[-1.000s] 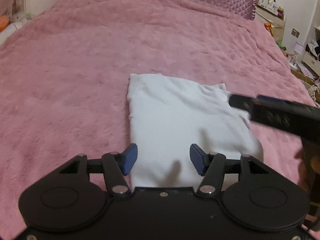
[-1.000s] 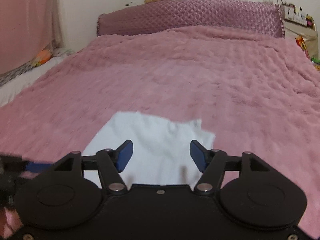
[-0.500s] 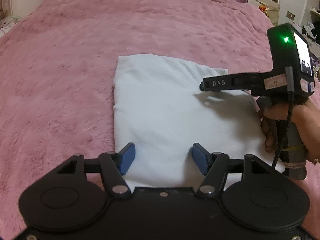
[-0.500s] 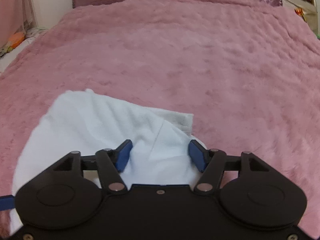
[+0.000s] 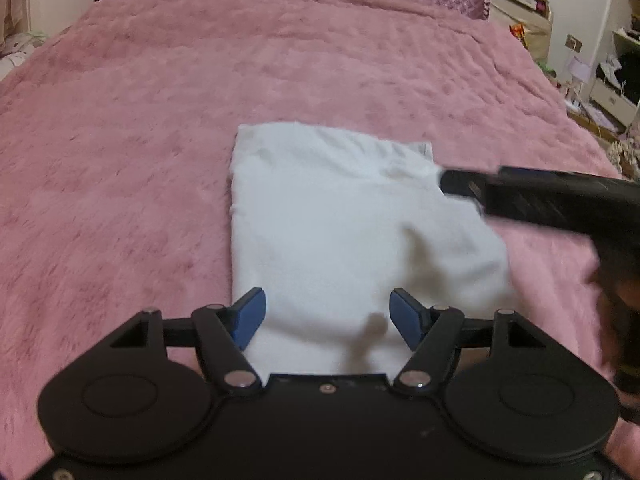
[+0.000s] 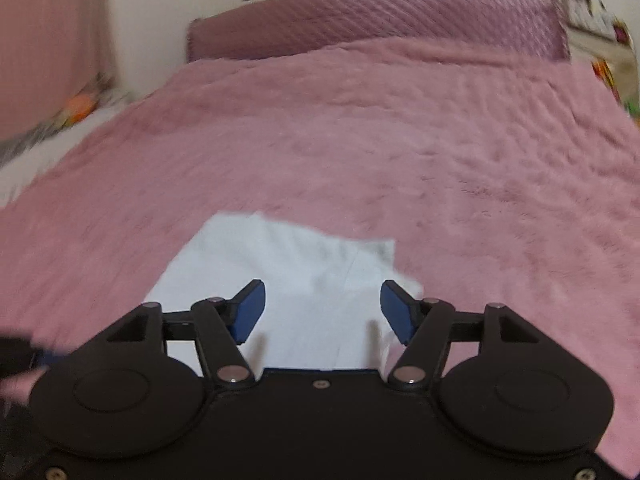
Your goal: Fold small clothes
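My left gripper [image 5: 327, 314] hovers over the near edge of the folded white garment [image 5: 340, 232] lying flat on the pink plush bedspread [image 5: 160, 120], its fingers opening with nothing pinched, while my right gripper [image 6: 322, 306] hangs spread and empty above the garment's right side.

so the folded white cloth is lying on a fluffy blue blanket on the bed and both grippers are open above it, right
Not quite: the blanket is pink, not blue. The left wrist view shows the folded white cloth lying on a fluffy pink blanket. The left gripper, its jaws opening, and the right gripper hold nothing above it.
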`<state>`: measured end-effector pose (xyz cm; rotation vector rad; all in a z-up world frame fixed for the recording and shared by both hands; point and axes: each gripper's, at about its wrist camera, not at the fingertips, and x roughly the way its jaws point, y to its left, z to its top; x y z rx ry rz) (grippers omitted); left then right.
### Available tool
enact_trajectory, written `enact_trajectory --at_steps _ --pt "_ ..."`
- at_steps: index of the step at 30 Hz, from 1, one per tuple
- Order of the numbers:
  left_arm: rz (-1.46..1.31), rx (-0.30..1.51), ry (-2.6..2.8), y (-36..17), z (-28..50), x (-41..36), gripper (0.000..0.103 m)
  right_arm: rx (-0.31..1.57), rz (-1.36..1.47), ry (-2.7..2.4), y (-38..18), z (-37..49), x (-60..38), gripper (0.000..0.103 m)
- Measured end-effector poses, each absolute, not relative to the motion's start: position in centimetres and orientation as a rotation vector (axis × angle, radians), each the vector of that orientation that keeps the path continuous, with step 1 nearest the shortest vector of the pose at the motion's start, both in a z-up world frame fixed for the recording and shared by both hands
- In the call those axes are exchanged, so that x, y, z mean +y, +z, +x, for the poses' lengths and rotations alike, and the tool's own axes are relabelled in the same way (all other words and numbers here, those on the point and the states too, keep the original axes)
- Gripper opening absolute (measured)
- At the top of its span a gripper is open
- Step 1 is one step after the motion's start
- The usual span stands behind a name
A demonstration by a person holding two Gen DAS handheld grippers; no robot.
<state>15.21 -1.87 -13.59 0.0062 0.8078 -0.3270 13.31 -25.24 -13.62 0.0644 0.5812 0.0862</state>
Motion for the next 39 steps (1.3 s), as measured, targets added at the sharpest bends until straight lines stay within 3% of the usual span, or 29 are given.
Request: enact_trajectory --at_steps 15,19,22,30,39 --pt "0.002 0.911 -0.291 -17.7 14.4 -1.1 0.075 0.792 0.073 0.017 -19.0 10.2 -25.5 0.067" --pt "-0.005 0.920 -0.282 -15.9 13.7 -0.5 0.074 0.743 0.095 -0.012 -16.1 8.3 -24.6 0.069" --pt "0.020 0.887 -0.245 -13.7 12.9 -0.6 0.074 0.719 0.074 -0.038 -13.9 6.4 -23.4 0.079" --pt "0.001 0.789 -0.222 -8.3 8.4 0.7 0.075 0.648 0.128 -0.093 -10.4 1.5 -22.8 0.088" --pt "0.044 0.782 -0.204 -6.1 4.4 0.3 0.076 0.651 0.129 -0.109 -9.3 -1.0 -21.5 0.089"
